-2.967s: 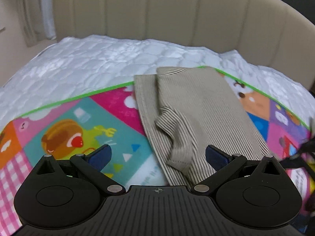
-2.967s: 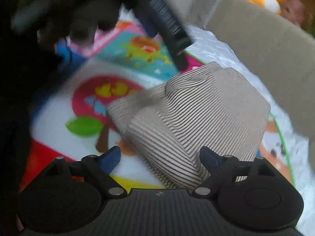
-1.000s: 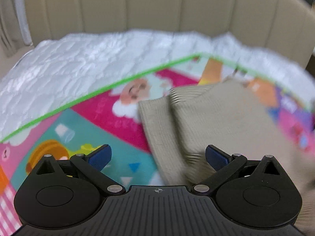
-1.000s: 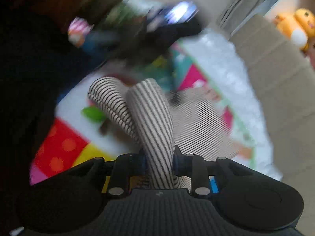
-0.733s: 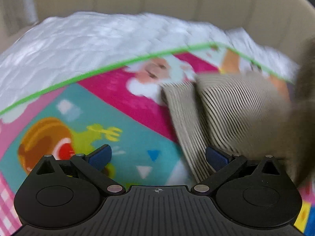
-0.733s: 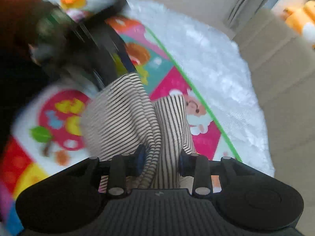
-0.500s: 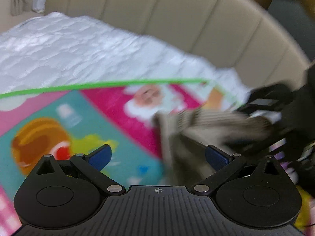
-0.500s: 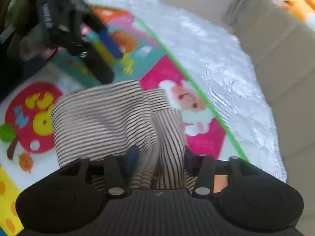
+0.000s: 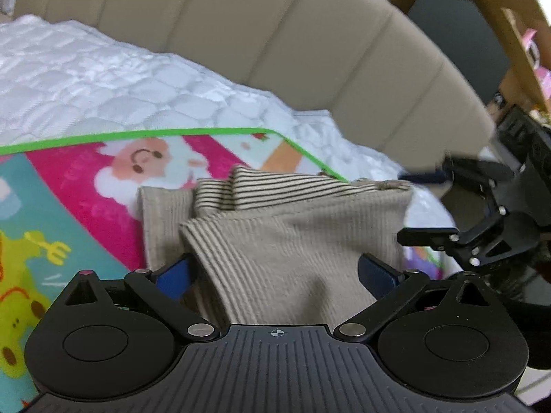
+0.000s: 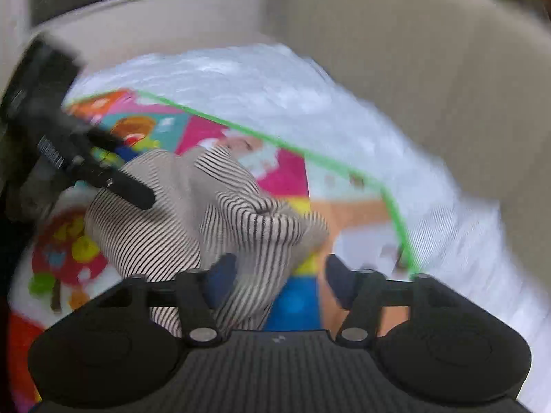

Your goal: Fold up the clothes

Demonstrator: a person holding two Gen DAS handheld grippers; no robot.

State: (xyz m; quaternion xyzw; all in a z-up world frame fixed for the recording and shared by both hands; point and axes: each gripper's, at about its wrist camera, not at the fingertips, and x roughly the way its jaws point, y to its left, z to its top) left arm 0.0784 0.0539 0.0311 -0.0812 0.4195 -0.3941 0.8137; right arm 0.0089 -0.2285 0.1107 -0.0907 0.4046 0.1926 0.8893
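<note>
A beige, thinly striped garment lies partly folded on a colourful play mat. My left gripper hovers low over its near part, jaws wide and closing slightly, with cloth between the blue pads but not squeezed. In the left wrist view my right gripper is at the garment's right corner. In the blurred right wrist view a bunched fold of the garment rises between the jaws of the right gripper. Those jaws are closing; the cloth leans on the left pad and a gap shows beside the right pad.
The mat has a green border and lies on a white quilted cover. A padded beige headboard curves behind and to the right. The left gripper's finger reaches over the garment in the right wrist view.
The right gripper, earlier shut on a raised fold, has carried it across towards the mat's far corner and loosened its jaws. The left view has swung right; the right gripper now shows.
</note>
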